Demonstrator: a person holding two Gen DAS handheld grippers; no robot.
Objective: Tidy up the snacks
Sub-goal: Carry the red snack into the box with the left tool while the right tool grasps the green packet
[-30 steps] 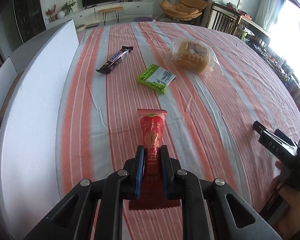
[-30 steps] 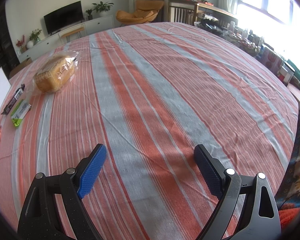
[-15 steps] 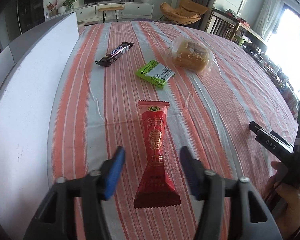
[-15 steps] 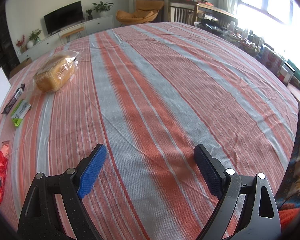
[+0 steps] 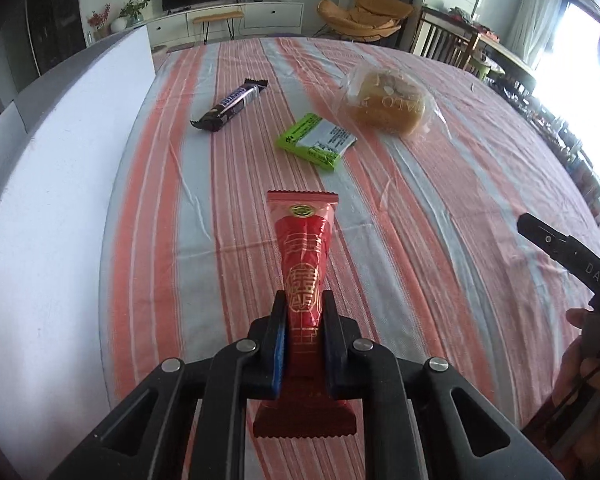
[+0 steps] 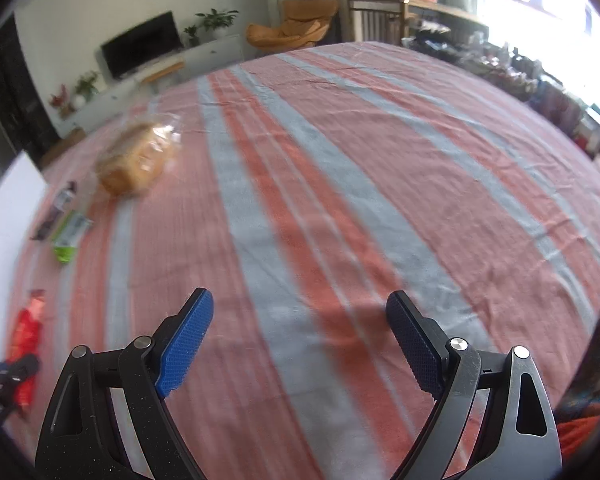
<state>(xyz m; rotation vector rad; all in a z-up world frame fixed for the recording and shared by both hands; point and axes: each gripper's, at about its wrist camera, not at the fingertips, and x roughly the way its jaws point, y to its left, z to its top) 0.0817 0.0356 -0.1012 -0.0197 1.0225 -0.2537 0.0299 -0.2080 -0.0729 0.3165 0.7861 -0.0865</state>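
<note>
Red snack packet (image 5: 304,276) clamped in my left tongs (image 5: 303,312), low over the striped worktop (image 5: 440,208) | right tongs (image 6: 300,328) apart, empty | step: pickup; next: lift clear, carry to its place.

A red wrapper (image 5: 306,264) with gold print lies on the counter's (image 5: 440,208) orange-and-grey striped cloth; beyond, a dark, perhaps brown, bar (image 5: 230,106) and a lime-green-and-white packet (image 5: 318,141).

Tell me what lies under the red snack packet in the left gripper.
Under the red snack packet only the striped tablecloth shows. The left gripper is shut on the packet's middle, and its black frame covers the cloth beneath the near end.
</note>
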